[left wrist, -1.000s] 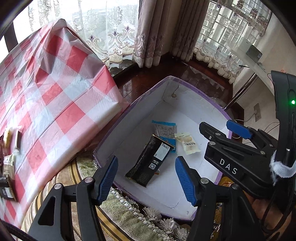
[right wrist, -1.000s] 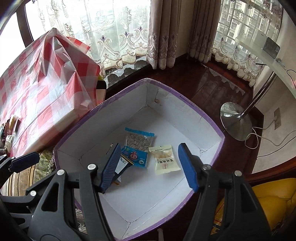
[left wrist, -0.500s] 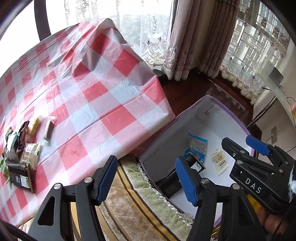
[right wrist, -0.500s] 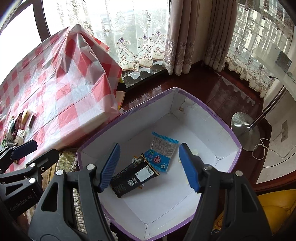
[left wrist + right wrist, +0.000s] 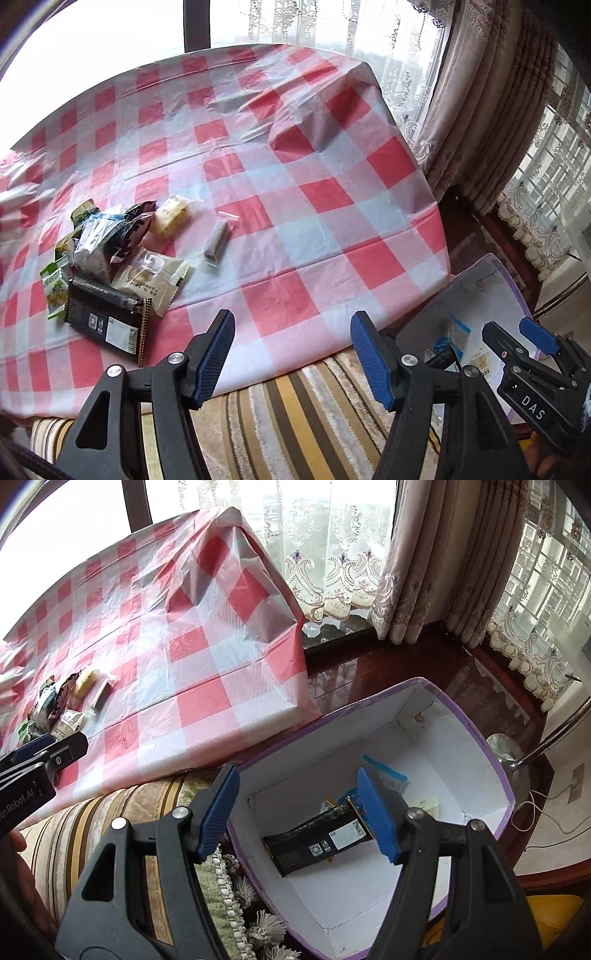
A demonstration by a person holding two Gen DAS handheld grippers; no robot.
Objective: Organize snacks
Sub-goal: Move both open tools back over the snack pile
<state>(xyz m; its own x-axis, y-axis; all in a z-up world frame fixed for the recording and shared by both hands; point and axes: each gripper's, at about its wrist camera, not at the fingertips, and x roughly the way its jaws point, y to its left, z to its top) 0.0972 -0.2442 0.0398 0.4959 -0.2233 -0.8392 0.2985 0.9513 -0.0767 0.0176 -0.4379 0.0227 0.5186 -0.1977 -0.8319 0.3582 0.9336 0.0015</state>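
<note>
Hovering empty, part-open left gripper (image 5: pixel 291 354) sits near the pile of mixed plastic snack packets (image 5: pixel 110 266) on the table; right gripper (image 5: pixel 299 812), equally empty, over purple-rimmed white cardboard box (image 5: pixel 436 738).

A table draped in a red-and-white checked cloth (image 5: pixel 295 177) is seen from nine to twelve o'clock. Behind it, bright daylight is admitted through tall windows hung with embroidered lace curtains (image 5: pixel 325 557). Heavier beige drapes (image 5: pixel 406 572) are gathered at one o'clock. A dark, glossy wooden floor (image 5: pixel 399 675) is visible below them. A striped, fringed rug (image 5: pixel 303 424) is spread at six o'clock, and a chrome lamp base (image 5: pixel 508 753) stands at three o'clock.
</note>
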